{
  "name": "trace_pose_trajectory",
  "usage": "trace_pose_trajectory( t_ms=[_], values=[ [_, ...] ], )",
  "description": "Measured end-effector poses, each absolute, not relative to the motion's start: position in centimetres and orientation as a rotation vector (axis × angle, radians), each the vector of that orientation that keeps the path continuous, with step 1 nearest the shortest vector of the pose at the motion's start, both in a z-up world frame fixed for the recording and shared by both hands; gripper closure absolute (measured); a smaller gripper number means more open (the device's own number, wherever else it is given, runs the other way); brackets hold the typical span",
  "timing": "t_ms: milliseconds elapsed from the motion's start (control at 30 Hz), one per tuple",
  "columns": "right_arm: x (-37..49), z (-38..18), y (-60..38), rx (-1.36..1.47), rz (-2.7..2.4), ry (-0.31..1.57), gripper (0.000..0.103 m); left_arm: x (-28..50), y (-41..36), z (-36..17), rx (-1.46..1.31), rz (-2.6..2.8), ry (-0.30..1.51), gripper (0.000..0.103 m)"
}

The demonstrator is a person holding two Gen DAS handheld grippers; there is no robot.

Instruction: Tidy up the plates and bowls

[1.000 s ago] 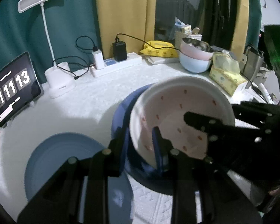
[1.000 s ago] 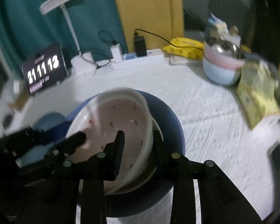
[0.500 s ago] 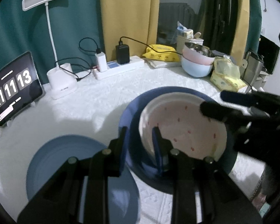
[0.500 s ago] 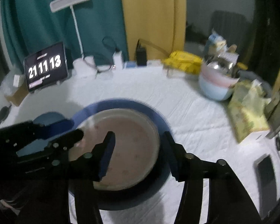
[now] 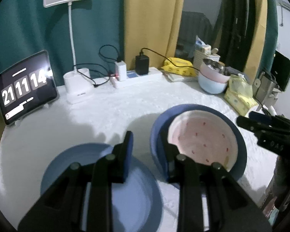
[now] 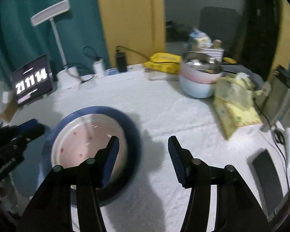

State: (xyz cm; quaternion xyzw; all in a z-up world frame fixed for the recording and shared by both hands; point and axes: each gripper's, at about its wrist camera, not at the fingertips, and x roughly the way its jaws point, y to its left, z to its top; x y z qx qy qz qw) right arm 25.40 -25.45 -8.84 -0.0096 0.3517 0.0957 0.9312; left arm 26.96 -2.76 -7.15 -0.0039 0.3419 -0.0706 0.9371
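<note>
We had the pink speckled bowl (image 5: 203,137) sitting inside the dark blue bowl (image 5: 158,135) on the white tablecloth (image 6: 183,116), nested and roughly centred, with the light blue plate (image 5: 98,183) lying flat just to its left in the left wrist view. A second stack, a pink bowl over a pale blue bowl (image 6: 196,88) with a steel bowl on top, stood well apart near the back beside the yellow tissue pack (image 6: 235,112).

Our right gripper (image 6: 143,148) had its fingers spread with nothing between them, hanging above the cloth just right of the nested pair. Our left gripper (image 5: 145,148) had its fingers standing a small way apart; the right one overlapped the dark blue bowl's near rim in the picture, but we could not tell whether it touched, and nothing was pinched.

We judged the nesting step as done and the plate as the likely next piece. To do it well we would lift both grippers clear of the rims first, so that no finger dragged the stack across the cloth. For the plate we would come in low at its edge, slide one finger under the lip, and pinch firmly, since a flat glazed plate could slip or tip if held too near the tip of the pads
</note>
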Motion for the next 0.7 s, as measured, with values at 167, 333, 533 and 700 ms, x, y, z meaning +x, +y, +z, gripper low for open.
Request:
trace_pose_trajectory(
  t_ms=[167, 333, 533, 700],
  values=[
    [25.8, -9.5, -27.1, 0.021, 0.196, 0.753, 0.048, 27.0, -2.3, -7.5, -0.019, -0.137, 0.711, 0.064],
    [26.2, -10.6, -27.5, 0.064, 0.242, 0.798, 0.048, 27.5, -2.9, -8.6, -0.01, -0.141, 0.745, 0.057],
    [26.9, -11.7, -27.0, 0.068, 0.271, 0.828, 0.05, 28.3, -3.5, -9.9, 0.027, -0.119, 0.799, 0.057],
    [27.2, -12.2, -27.0, 0.088, 0.293, 0.834, 0.054, 28.6, -4.0, -10.5, 0.066, -0.13, 0.816, 0.057]
  ],
)
